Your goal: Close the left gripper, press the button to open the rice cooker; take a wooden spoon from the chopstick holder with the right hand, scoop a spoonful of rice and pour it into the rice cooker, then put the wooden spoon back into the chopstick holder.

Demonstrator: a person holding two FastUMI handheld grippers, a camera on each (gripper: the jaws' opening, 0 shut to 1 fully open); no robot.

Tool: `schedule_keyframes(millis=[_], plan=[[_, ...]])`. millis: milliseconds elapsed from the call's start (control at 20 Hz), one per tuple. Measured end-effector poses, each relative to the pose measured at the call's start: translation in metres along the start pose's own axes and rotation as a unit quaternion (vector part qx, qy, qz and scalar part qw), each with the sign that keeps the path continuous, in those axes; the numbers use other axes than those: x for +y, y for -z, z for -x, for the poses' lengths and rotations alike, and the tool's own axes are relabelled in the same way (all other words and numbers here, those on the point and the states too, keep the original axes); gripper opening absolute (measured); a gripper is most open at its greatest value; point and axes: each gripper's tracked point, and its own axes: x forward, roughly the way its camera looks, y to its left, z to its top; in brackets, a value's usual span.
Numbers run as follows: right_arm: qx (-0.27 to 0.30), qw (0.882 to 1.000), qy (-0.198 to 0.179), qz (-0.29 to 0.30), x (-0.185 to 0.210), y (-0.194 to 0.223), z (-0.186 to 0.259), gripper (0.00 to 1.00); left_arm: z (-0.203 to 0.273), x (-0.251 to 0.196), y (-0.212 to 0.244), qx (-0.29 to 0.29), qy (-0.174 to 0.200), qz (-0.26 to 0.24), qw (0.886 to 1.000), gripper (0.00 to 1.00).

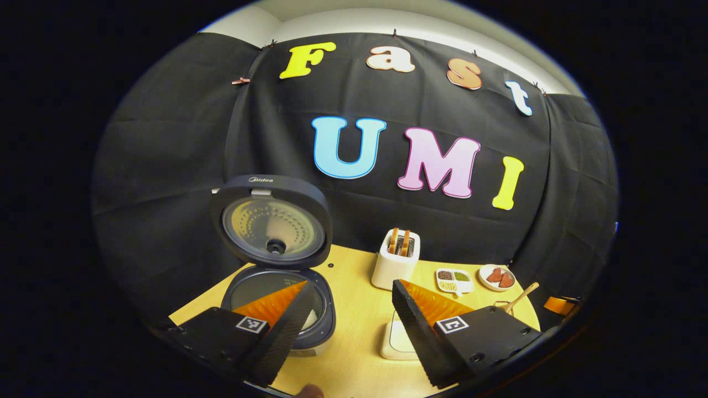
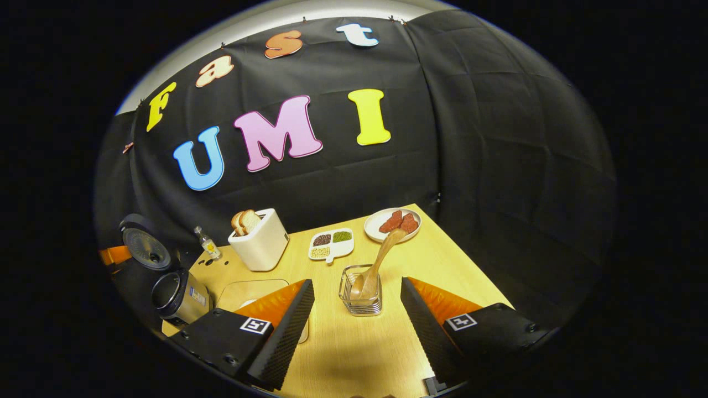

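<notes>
The dark rice cooker (image 1: 276, 301) stands open with its lid (image 1: 271, 221) upright. It sits just past my left gripper (image 1: 351, 287), whose left finger overlaps its rim; the jaws are wide apart and hold nothing. A shallow white container (image 1: 394, 338) lies between the left gripper's fingers. My right gripper (image 2: 357, 283) is open, with the glass chopstick holder (image 2: 362, 301) on the table ahead between its fingers, apart from both. The wooden spoon (image 2: 383, 254) stands in the holder, leaning toward the far right. The rice cooker (image 2: 178, 296) shows at the far left of the right gripper view.
A white toaster (image 2: 259, 243) with bread stands at the back. Beside it are a small bottle (image 2: 207, 243), a divided dish (image 2: 331, 244) of grains and a plate (image 2: 394, 223) with red pieces. The shallow container (image 2: 249, 292) lies partly behind my right gripper's left finger.
</notes>
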Motion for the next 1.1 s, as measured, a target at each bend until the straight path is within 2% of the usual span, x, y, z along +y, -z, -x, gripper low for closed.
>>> schedule_keyframes(millis=[150, 600, 850, 950, 1050, 1100], plan=[[0.023, 1.0, -0.003, -0.003, -0.012, 0.009, -0.031, 0.99, 0.014, 0.002, 0.014, 0.017, -0.022, 0.003, 1.0, 0.95], [0.068, 0.996, 0.008, -0.061, -0.045, 0.022, -0.13, 0.99, 0.042, 0.006, 0.049, 0.055, -0.106, 0.045, 0.992, 0.96], [0.078, 0.991, 0.01, -0.108, -0.056, 0.026, -0.181, 0.98, 0.056, -0.008, 0.072, 0.078, -0.134, 0.053, 0.987, 0.95], [0.079, 0.988, 0.012, -0.133, -0.057, 0.023, -0.199, 0.99, 0.063, -0.022, 0.089, 0.094, -0.129, 0.063, 0.985, 0.95], [0.077, 0.984, 0.02, -0.157, -0.059, 0.02, -0.211, 0.95, 0.066, -0.031, 0.105, 0.111, -0.125, 0.059, 0.984, 0.96], [0.076, 0.983, 0.024, -0.168, -0.059, 0.019, -0.217, 0.8, 0.068, -0.032, 0.113, 0.118, -0.124, 0.055, 0.984, 0.95]])
